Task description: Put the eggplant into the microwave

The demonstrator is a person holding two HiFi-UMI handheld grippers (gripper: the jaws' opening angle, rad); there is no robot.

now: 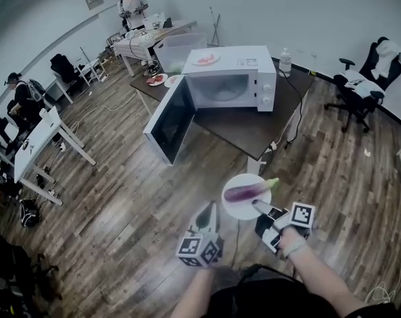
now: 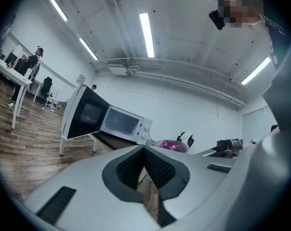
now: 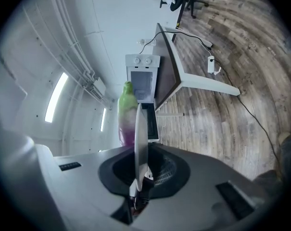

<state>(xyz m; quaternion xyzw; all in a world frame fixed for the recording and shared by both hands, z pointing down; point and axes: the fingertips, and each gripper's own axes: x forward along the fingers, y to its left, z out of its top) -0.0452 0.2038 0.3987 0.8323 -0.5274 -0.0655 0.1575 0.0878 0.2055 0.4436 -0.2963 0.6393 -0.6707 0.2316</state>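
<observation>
Jaws of the right gripper (image 1: 258,205) pinch the rim of a white plate (image 1: 234,208); the left gripper (image 1: 208,212) has its jaws together, empty. The eggplant (image 1: 246,191) lies on that plate, well short of the open microwave (image 1: 240,61), its long axis crosswise to the microwave's front, green stem end rightward.

Office chair (image 1: 359,88), water bottle (image 1: 285,61)
</observation>
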